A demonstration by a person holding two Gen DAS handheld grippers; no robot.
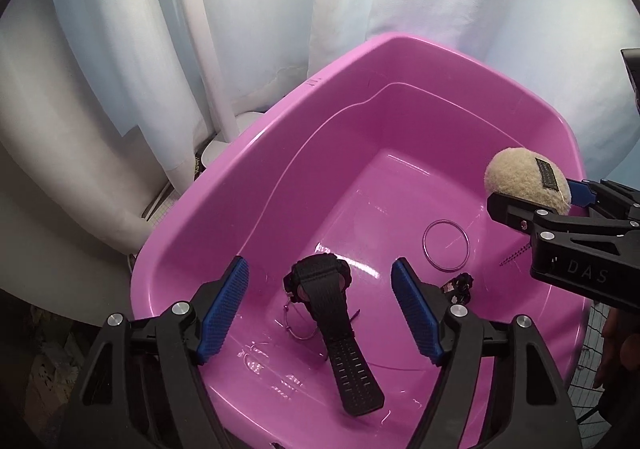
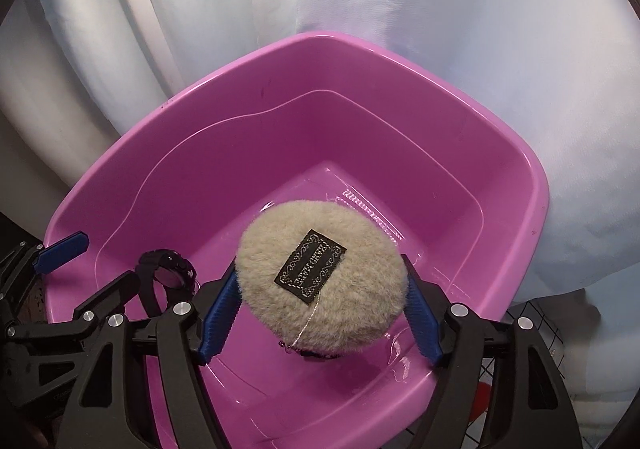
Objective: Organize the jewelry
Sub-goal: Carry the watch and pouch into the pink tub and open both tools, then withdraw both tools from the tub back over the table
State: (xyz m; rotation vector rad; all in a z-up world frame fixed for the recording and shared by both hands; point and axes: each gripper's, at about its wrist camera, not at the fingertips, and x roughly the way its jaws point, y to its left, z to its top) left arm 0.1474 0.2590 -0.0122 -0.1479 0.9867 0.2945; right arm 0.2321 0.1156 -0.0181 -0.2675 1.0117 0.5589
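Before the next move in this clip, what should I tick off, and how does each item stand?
1. Right claw grips the beige puff: ok, pads meet both its sides.
2. Puff is over the pink tub: ok.
3. Left claw is empty: ok, jaws wide, pads clear of the black watch.
4. Watch lies between the left claw's pads for pickup: ok.
5. Thin chain dangling from the puff hangs free: cannot tell.
6. Ring bangle lies clear on the tub floor: ok.
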